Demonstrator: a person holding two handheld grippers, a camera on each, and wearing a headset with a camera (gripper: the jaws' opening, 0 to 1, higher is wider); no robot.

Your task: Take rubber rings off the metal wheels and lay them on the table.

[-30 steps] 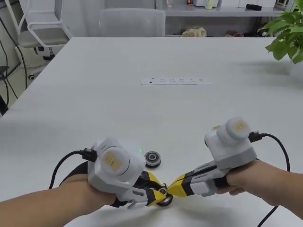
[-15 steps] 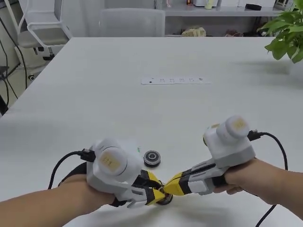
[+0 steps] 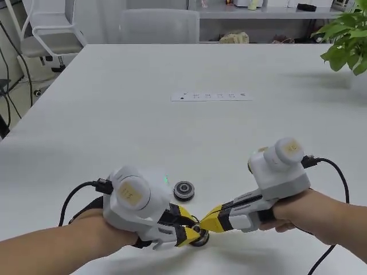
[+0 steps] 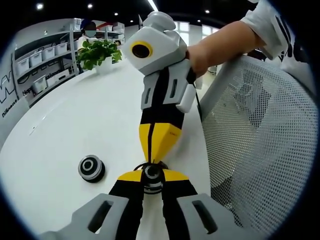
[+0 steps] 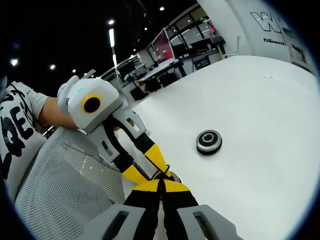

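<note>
A: What is the left gripper (image 3: pixel 191 234) doing?

B: It is coming in from the left, low at the near edge of the white table (image 3: pixel 143 114). Its 2 yellow-tipped jaws are clamping a small metal wheel (image 4: pixel 152 187) between them, 1 jaw on each side.

A: Which way is that wheel pointing?

B: In the left gripper view its round hub face is showing above the ribbed rim, so the axle is tilting up and away along the jaws. I cannot tell the angle more exactly than that.

A: And the other wheel (image 3: pixel 184 190)?

B: It is lying flat on the table just beyond the jaw tips, a little to their left, with its hub facing up and its axle standing upright. Nothing is touching it.

A: What is the right gripper (image 3: pixel 202 224) doing?

B: It is reaching in from the right and meeting the left gripper tip to tip. Its jaws are pressing together into 1 point at the top of the held wheel. A thin black rubber ring (image 4: pixel 140 165) is looping out from the wheel at that point, and the tips seem to be pinching it.

A: Anything further right?

B: A leafy plant (image 3: pixel 346 44) is standing at the table's far right corner, well apart from the work.
</note>
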